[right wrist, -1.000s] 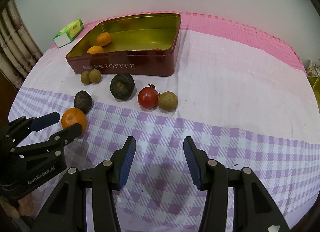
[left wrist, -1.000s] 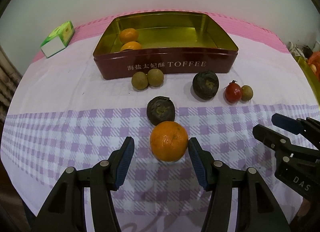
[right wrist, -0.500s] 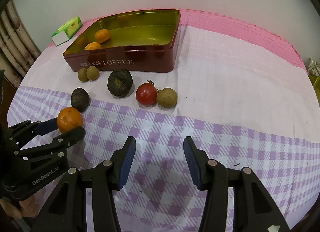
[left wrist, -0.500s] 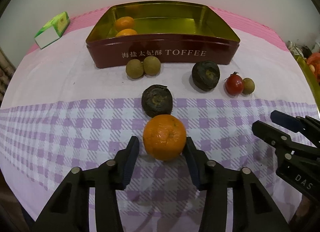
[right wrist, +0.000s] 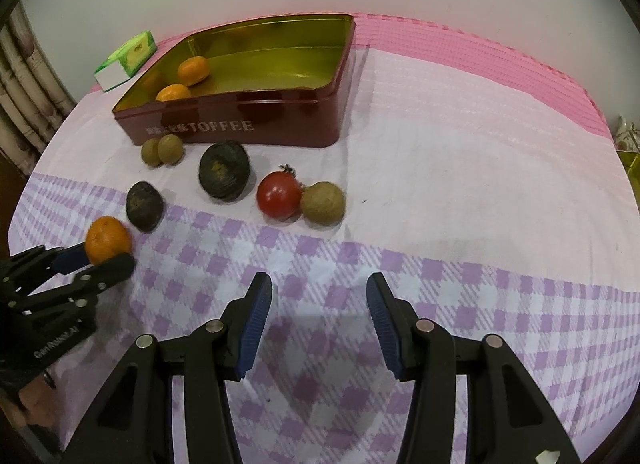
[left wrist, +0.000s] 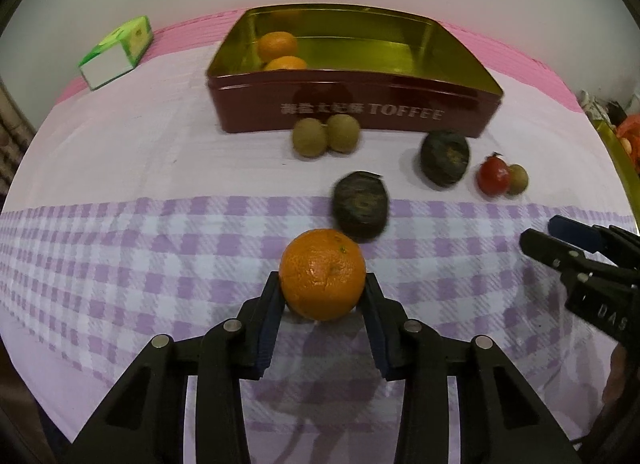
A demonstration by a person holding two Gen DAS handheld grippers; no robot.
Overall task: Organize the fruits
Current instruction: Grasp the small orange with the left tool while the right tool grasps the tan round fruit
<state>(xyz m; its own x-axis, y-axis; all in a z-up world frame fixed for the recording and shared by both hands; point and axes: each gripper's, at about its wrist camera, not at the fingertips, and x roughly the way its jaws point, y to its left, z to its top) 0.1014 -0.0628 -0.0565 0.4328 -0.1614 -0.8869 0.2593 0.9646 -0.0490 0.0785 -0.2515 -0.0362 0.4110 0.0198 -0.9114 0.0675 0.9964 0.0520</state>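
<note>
— What do we hold in our left gripper (left wrist: 322, 296)?

— We hold an orange (left wrist: 322, 274). The jaws have just been closing, and now both blue pads press on its sides. It sits low over the checked tablecloth (left wrist: 120, 256), near the front edge of the table.

— And our right gripper (right wrist: 316, 320)?

— Its jaws stand partly open, and we see nothing between them, only purple and white squares of cloth.

— Where is the rest of the fruit?

— Right behind the orange is a small dark wrinkly fruit (left wrist: 361, 209). We cannot tell if the two touch. A bigger dark fruit (right wrist: 224, 176) lies farther back, near the tin. A red tomato (right wrist: 279, 194) touches a brown round fruit (right wrist: 322, 203) beside it. Two more small brown fruits (left wrist: 326, 136) sit side by side, just in front of the tin.

— What tin do we mean?

— The dark red toffee tin (right wrist: 280, 120), gold inside. Two more oranges (right wrist: 184, 78) lie in its left end. The rest of it is bare.

— Anything else on the table?

— A green and white box (left wrist: 117, 52) lies at the far left, on the pink part of the cloth, well apart from the fruit.
</note>
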